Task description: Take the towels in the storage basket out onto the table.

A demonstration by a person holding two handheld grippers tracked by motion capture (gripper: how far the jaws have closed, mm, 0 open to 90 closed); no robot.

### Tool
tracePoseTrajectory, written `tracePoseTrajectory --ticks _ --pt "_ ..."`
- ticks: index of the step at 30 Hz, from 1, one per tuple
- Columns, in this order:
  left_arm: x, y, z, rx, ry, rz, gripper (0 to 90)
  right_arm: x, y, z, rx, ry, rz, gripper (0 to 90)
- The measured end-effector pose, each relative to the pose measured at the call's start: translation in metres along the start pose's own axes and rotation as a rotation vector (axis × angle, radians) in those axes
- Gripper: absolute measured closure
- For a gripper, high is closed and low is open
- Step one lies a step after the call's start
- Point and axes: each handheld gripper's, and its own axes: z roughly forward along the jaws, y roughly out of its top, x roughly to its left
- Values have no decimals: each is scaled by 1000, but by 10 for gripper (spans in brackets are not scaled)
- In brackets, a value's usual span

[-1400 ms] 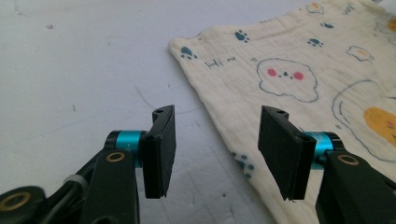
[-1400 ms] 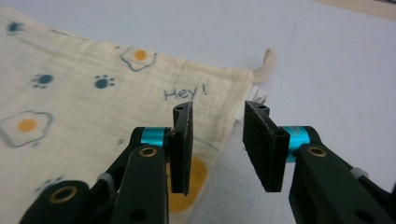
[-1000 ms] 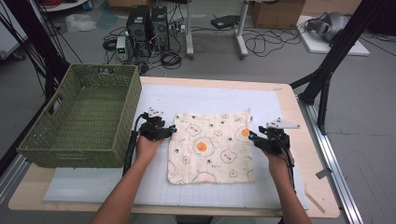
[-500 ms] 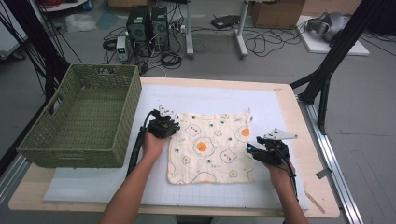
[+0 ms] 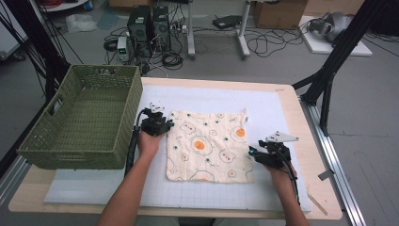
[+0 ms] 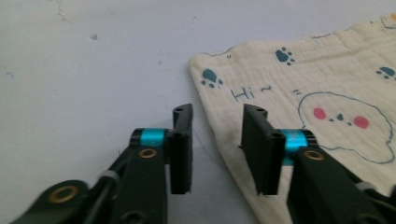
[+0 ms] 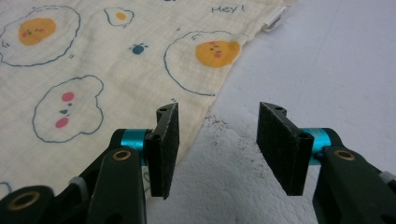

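A cream cloth printed with fried eggs and paw marks lies flat on the white mat. My left gripper sits at its far left corner. In the left gripper view the jaws stand apart after just opening, and the cloth edge runs under the gap, unpinched. My right gripper rests at the cloth's right edge, open. In the right gripper view one jaw hangs over the cloth and the other over bare mat.
A green woven basket stands at the table's left, close beside my left hand. The white grid mat covers most of the wooden tabletop. Beyond the far edge are cables and boxes on the floor, and a black stand rises at the right.
My right gripper has slid slightly toward the near side along the cloth's right edge. The left gripper stays at the far left corner. The cloth lies as before.
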Motion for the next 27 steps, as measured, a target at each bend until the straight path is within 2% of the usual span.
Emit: tracePoseTrajectory --ticks 2,4,6,8,9,10,11,12,14,15,17,20,24,27 --pt "0 -1 -6 -8 -11 7 523 2 0 3 -1 19 8 496" --pt "0 -4 -12 -30 -25 3 511 6 0 9 18 26 -13 523" --pt "-2 -6 -18 -19 -63 -7 502 11 -1 16 56 45 -42 617" --pt "-6 -5 -22 -5 -98 15 485 11 -1 18 47 79 -36 746" --pt "-9 -5 -25 -13 -105 26 487 11 0 18 52 78 -42 835" --pt "-12 -3 -28 -14 -111 42 488 12 1 16 57 45 -69 860" --pt "-15 -3 -31 -17 -120 54 491 12 1 16 66 16 -88 865" --pt "-18 -2 -33 -21 -125 63 492 13 1 15 69 -4 -84 865" --pt "-24 -6 -41 -42 -116 91 495 15 2 14 73 -31 -112 863" --pt "-27 -10 -44 -53 -127 87 499 17 2 13 69 -48 -133 851" --pt "-33 -19 -50 -61 -142 98 499 19 3 9 57 -61 -134 784" --pt "-36 -30 -56 -35 -156 107 490 17 3 1 26 -50 -116 695" --pt "-39 -44 -63 -19 -173 106 467 14 2 -9 -8 -18 -99 648" --pt "-40 -55 -67 18 -187 99 462 14 1 -15 -20 4 -83 617"
